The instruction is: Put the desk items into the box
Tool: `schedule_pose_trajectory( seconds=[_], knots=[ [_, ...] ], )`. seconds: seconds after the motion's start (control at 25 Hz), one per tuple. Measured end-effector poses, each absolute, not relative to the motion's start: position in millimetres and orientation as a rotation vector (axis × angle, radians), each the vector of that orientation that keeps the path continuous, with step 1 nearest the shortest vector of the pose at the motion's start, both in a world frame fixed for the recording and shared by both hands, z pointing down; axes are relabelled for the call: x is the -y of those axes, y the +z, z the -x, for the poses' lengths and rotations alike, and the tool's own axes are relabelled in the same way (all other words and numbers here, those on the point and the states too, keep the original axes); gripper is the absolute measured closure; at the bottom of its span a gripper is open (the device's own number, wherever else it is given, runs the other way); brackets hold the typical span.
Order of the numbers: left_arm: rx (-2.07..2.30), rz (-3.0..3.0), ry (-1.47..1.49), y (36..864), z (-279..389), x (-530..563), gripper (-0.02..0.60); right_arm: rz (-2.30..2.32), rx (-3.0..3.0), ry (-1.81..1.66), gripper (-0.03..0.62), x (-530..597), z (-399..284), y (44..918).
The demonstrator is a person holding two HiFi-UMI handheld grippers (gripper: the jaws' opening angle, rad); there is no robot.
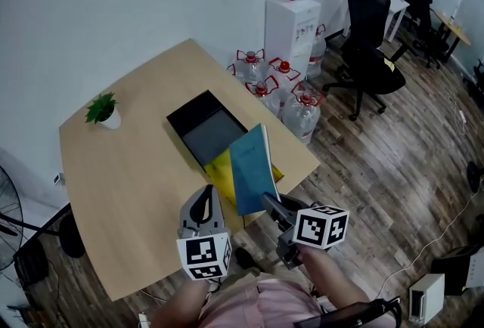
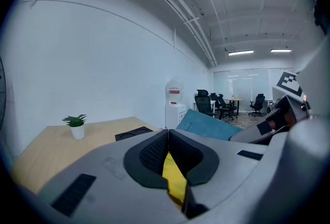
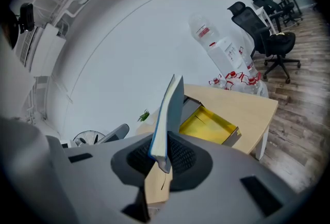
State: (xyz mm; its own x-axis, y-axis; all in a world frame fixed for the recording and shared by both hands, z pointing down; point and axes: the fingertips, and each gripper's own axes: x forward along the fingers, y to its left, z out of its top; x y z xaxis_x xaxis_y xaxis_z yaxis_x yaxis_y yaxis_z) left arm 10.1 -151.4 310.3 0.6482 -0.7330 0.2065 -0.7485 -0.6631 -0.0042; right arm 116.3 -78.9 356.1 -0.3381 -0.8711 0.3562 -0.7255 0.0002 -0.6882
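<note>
By my reading the task is barely begun: the right tongs (image 3: pixel 162 152) are clamped on the blue book (image 1: pixel 251 168), raised on edge over the yellow-lined box (image 3: pixel 209 125) on the worktop (image 1: pixel 128 160), the left tongs (image 2: pixel 168 141) pinch what seems that box's near edge, and the box looks empty.

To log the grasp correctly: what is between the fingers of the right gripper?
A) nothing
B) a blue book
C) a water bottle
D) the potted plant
B: the right gripper view shows the right gripper shut on the blue book, which stands on edge.
</note>
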Motion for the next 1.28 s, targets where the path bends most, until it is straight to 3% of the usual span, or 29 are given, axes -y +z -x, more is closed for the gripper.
schedule_pose_trajectory(
  seconds=[1.28],
  knots=[
    [1.531,-2.421,0.564,381,-38,148,0.569,1.134,-2.009,-1.944,0.527,103,-168,487]
  ],
)
